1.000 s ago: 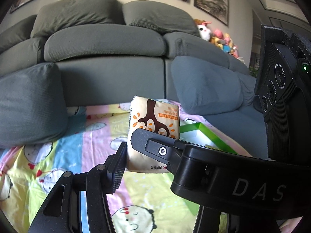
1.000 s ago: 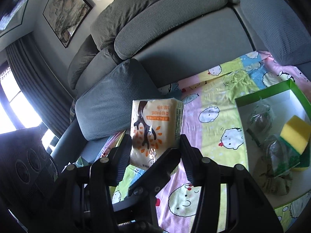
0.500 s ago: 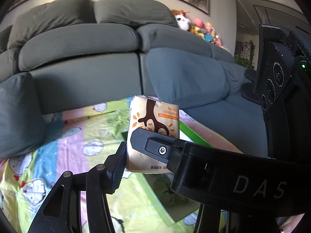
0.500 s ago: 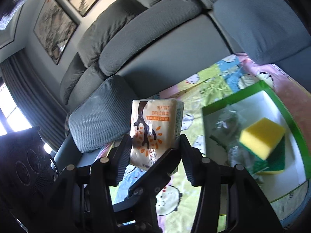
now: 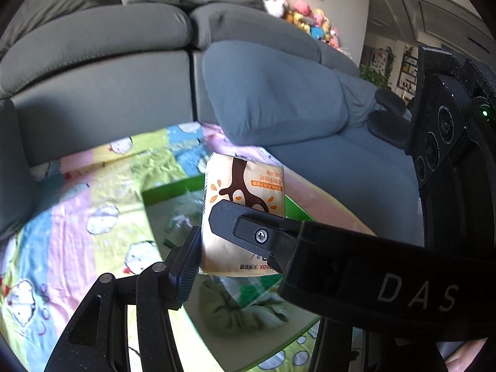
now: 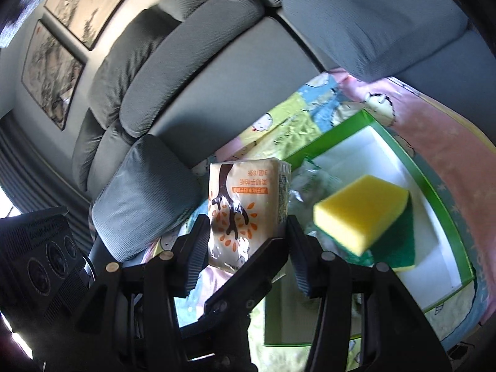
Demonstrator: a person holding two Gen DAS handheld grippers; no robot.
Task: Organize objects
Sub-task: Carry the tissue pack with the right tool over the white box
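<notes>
Beige tissue pack [image 6: 248,214] with the brown tree print is pinched from both sides at once: the right gripper [image 6: 246,241] has its pads clamped on the pack's side edges, and the left gripper [image 5: 235,245] is closed on it too, one finger crossing its front face. The pack hangs in the air, upright, just above the near-left part of the green-rimmed box [image 6: 446,217] sitting on the cartoon blanket [image 5: 77,217]. The box already holds a yellow-and-green sponge [image 6: 365,210], some crinkly clear wrappers [image 6: 303,183] and a greyish cloth lump [image 5: 245,313]. Looks to me like the carry step is nearly done. Next it needs lowering into the bare white patch of the box, clear of the sponge, then both claws letting go.
</notes>
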